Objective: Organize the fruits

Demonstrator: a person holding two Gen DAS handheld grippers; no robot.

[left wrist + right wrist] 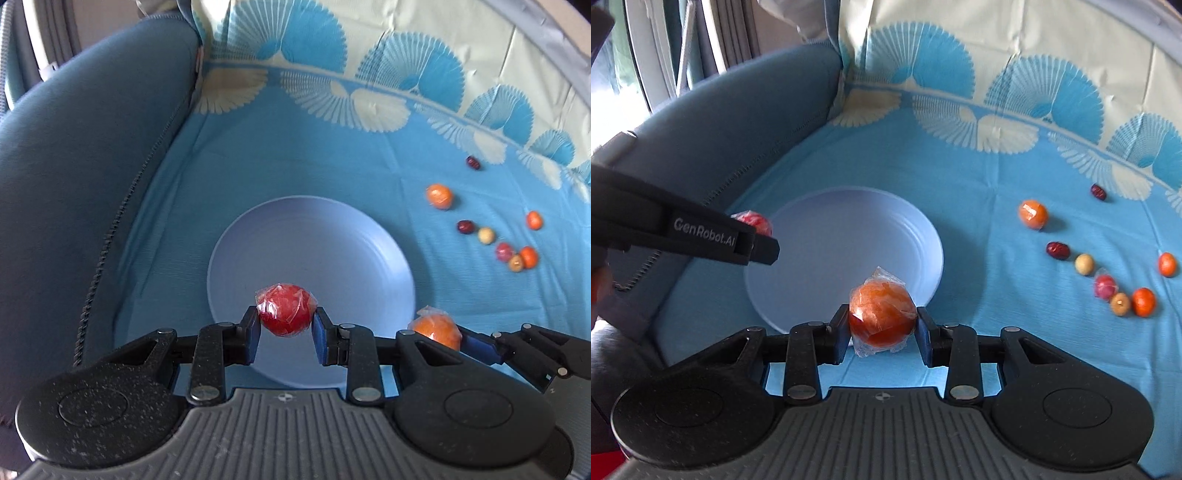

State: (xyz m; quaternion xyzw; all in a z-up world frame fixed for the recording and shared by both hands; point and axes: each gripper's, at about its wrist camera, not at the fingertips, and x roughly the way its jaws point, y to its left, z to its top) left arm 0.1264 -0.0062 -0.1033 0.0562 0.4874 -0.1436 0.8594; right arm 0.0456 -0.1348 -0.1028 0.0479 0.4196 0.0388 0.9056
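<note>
My left gripper (285,322) is shut on a red fruit in clear wrap (284,309), held above the near part of a pale blue plate (295,229). My right gripper (882,328) is shut on a wrapped orange fruit (881,317) over the plate's (831,221) near right rim. The left wrist view shows that orange fruit (437,330) at the plate's right edge. In the right wrist view the left gripper's fingers (753,247) reach in from the left with the red fruit (755,221). The plate holds nothing.
Loose fruits lie on the blue patterned cloth (997,166) to the right: a wrapped orange (1033,214), dark red dates (1058,250), pale round ones (1084,264), small oranges (1144,302) and a wrapped pink one (1105,286). A blue sofa arm (92,184) bounds the left.
</note>
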